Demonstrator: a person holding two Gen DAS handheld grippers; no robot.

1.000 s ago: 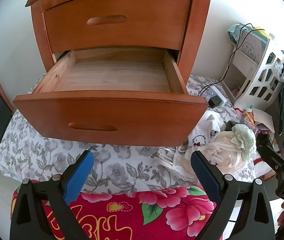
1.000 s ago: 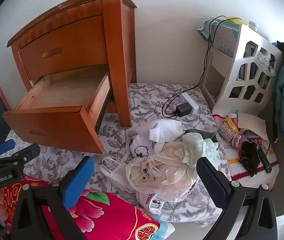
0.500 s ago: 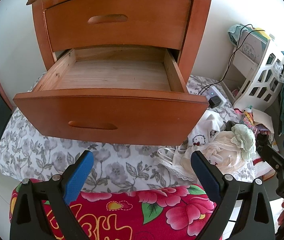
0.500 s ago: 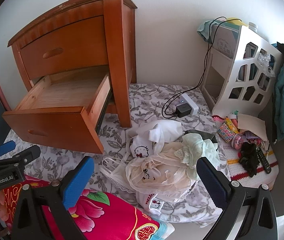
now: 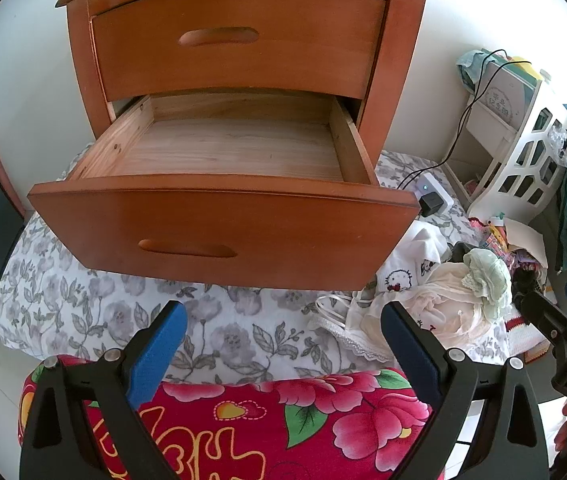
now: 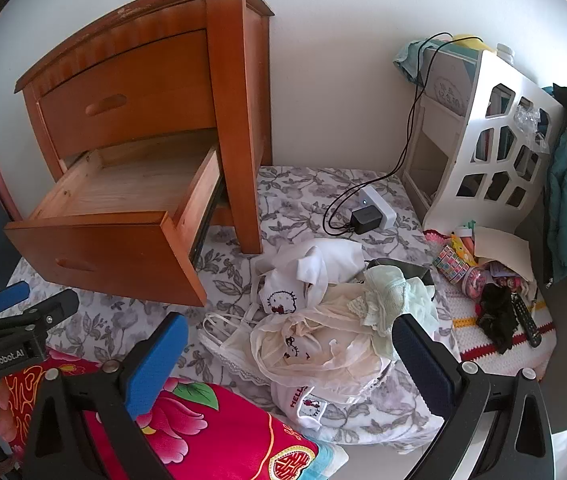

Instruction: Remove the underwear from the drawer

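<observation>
Both pairs of blue-padded fingers stood wide apart with nothing between them, the left gripper [image 5: 281,336] facing the nightstand [image 5: 243,52] and the right gripper [image 6: 289,354] hanging over the clothes on the bed. On the grey floral bedsheet [image 5: 83,300] the nightstand's lower drawer [image 5: 223,232] was pulled fully out, its bare wooden floor showing no garment anywhere in view. The underwear [image 6: 323,332] lay in a loose heap on the sheet to the right of the drawer, well clear of it, cream and white pieces with a pale green one [image 6: 387,296] on top. Judging by that, the removal step looked finished; what remained was probably only drawing back, or perhaps pushing the drawer front closed, which would call for a flat, square push.
</observation>
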